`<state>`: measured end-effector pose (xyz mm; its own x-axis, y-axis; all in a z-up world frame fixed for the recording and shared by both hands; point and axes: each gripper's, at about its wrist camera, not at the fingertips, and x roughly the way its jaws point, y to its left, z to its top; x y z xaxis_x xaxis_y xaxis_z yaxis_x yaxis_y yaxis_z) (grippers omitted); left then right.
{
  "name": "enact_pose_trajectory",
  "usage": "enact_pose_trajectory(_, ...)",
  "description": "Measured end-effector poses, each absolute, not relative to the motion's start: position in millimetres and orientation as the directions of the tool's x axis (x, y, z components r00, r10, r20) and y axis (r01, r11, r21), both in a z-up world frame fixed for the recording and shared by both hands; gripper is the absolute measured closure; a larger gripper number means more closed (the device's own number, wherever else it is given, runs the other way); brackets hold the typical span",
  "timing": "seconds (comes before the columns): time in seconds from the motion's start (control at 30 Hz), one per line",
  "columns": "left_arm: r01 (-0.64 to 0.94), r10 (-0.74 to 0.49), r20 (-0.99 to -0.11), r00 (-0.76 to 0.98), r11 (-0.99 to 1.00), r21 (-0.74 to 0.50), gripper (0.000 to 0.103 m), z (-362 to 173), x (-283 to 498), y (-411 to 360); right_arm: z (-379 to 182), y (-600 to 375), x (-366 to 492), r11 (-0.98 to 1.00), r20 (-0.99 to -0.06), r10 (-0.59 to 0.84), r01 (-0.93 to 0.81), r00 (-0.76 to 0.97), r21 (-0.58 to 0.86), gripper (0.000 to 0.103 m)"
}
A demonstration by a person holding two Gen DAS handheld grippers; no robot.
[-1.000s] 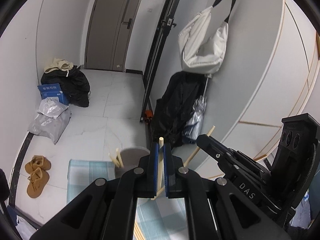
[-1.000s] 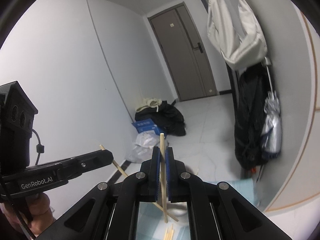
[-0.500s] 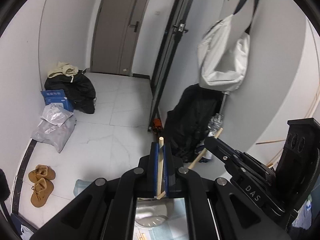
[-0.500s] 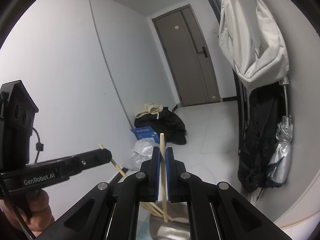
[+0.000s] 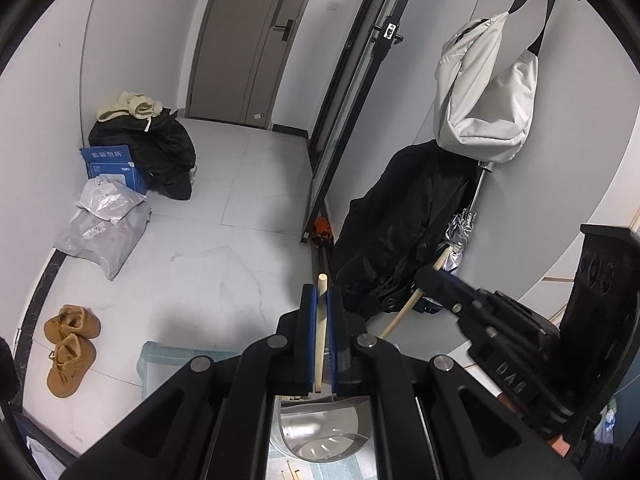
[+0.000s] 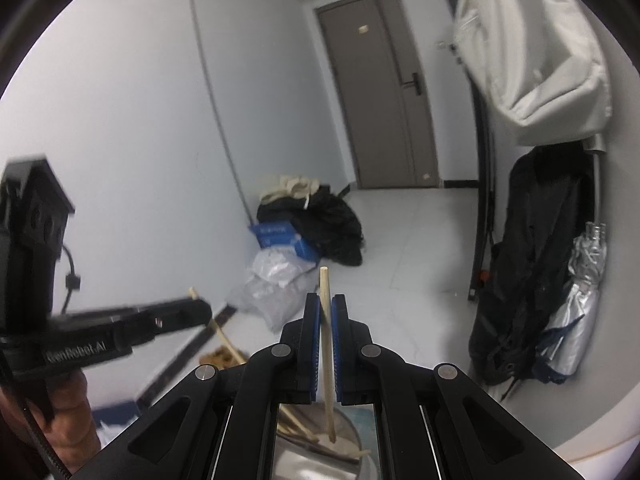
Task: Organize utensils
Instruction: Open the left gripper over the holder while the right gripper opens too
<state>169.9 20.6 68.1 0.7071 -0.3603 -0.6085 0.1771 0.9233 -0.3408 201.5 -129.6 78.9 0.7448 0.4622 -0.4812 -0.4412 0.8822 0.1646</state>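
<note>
Our own black fingers hide most of the metal utensil holder below the left gripper. The loose chopsticks run off the bottom edge. From the right wrist, the left gripper looks motion-blurred, its lettering barely legible.

Evenly lit by soft, cool indoor light; faint shadows on floor. Strong fisheye bending with black vignette at corners. Motion blur on left gripper in right view.

Grey door at hallway end. Left of door: black bag, blue box. Right: hanging white bag, folded umbrella.
</note>
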Motion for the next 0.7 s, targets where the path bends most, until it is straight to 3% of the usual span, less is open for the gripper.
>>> enact_pose_trajectory(0.3, 0.238, -0.417, -0.591, 0.691, 0.903, -0.359, 0.102, 46.7, 168.7, 19.4, 50.0, -121.0, 200.5, 0.865, -0.535, 0.479, -0.48, 0.696, 0.15, 0.098)
enact_pose_trajectory(0.5, 0.223, -0.426, -0.63, 0.65, 0.899, -0.377, 0.102, 33.4, 169.1, 21.9, 32.7, -115.1, 199.1, 0.848, -0.575, 0.502, -0.499, 0.647, 0.178, 0.095)
enact_pose_trajectory(0.57, 0.223, -0.429, -0.634, 0.643, 0.897, -0.381, 0.099, 32.7, 166.6, 22.9, 27.8, -116.8, 197.0, 0.845, -0.583, 0.508, -0.497, 0.634, 0.197, 0.095)
enact_pose_trajectory(0.7, 0.19, -0.389, -0.647, 0.656, 0.914, -0.357, 0.079, 34.3, 157.9, 23.2, 24.0, -123.7, 191.0, 0.856, -0.585, 0.501, -0.465, 0.638, 0.226, 0.09)
